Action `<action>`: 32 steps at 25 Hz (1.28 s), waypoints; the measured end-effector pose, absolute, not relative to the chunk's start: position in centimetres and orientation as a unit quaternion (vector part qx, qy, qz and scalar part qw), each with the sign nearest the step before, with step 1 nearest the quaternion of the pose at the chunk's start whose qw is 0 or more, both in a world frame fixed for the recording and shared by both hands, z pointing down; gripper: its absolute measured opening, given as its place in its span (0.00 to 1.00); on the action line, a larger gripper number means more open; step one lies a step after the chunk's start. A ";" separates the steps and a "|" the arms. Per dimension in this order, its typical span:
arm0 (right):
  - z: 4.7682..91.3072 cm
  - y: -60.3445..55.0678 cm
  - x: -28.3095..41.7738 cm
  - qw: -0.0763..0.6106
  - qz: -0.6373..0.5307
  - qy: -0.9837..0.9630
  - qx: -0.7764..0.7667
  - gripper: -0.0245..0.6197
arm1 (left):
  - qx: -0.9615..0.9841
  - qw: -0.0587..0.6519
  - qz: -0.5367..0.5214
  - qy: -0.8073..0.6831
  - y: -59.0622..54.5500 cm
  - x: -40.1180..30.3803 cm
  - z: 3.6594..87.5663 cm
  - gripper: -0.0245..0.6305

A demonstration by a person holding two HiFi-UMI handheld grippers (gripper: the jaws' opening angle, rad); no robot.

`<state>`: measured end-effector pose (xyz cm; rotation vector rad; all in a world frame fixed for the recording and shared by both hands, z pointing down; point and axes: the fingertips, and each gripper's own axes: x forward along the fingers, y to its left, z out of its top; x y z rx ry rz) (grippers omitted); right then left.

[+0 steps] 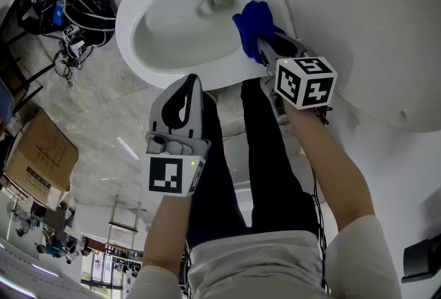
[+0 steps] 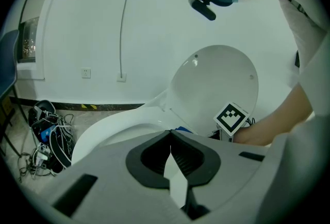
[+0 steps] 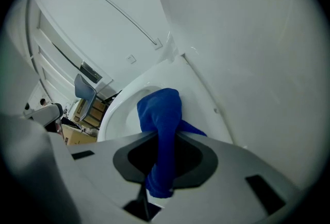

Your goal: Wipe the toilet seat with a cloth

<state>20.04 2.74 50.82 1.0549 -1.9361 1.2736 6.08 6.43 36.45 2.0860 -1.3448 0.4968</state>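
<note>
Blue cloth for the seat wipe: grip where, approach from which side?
Pinch the gathered tail of the cloth, coming from the near side of the seat, as the right gripper does: the wad sticks out past the jaws to press down.

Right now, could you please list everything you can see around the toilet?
toilet: one, white, centre of the head view
lid: one, white, raised
cloth: one, blue, on the toilet's rim beside the lid
cables: one tangle, black, floor left of the toilet
cardboard box: one, brown, floor at left
left gripper: one, grey, shut, empty, by the near rim
right gripper: one, grey, shut on the cloth
</note>
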 end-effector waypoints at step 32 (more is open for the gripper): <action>50.9 -3.3 18.8 0.225 0.512 -0.707 0.432 0.12 | 0.781 0.305 0.186 -0.512 7.0 4.2 37.5 0.05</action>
